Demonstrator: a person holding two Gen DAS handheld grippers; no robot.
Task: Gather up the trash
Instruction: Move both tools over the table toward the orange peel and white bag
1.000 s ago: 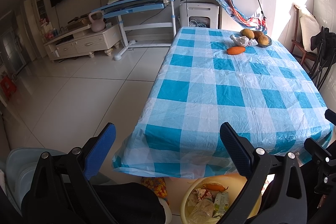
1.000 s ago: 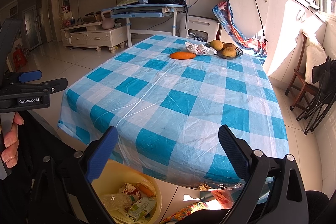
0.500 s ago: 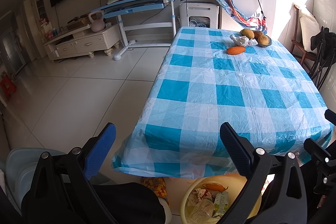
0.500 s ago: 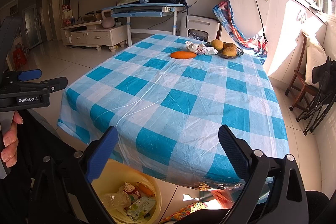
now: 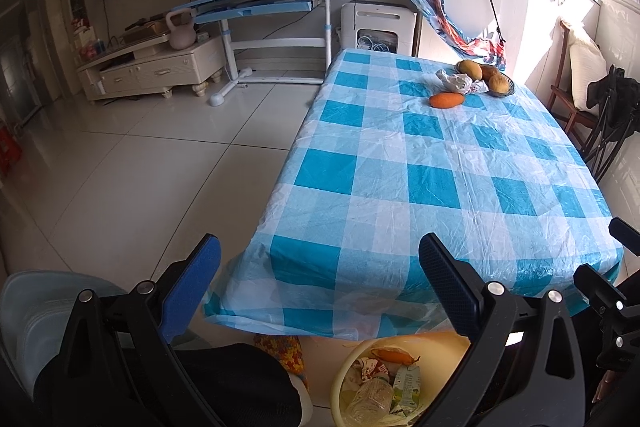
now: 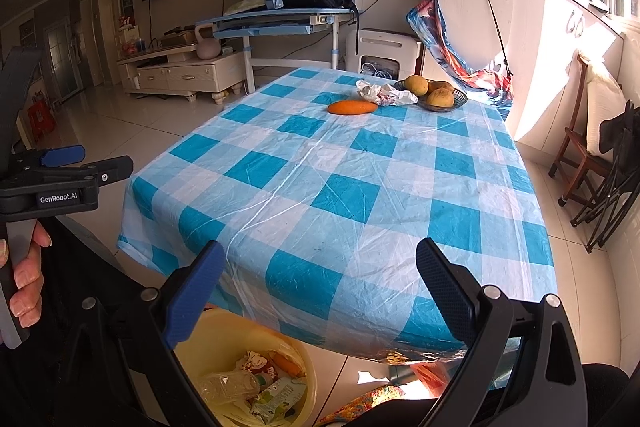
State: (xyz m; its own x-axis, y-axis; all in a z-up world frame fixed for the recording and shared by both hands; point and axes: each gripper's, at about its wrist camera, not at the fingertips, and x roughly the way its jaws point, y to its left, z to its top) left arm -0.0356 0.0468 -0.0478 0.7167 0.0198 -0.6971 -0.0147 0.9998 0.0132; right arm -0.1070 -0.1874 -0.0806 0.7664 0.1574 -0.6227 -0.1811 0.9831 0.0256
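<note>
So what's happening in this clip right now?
A person stands at the near end of a table with a checked cloth, a hand-held gripper in each hand. Both the left hand-held gripper and the right hand-held gripper are open and hold nothing. The yellow bin on the floor below already holds wrappers, a carton and a plastic bottle. At the far end lie a crumpled wrapper, a carrot and a bowl of fruit.

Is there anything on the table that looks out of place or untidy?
Yes. A crumpled white wrapper lies on the checked tablecloth at the far end, against the fruit bowl. An orange carrot-like piece lies loose beside it. Nothing looks spilled or damaged.
</note>
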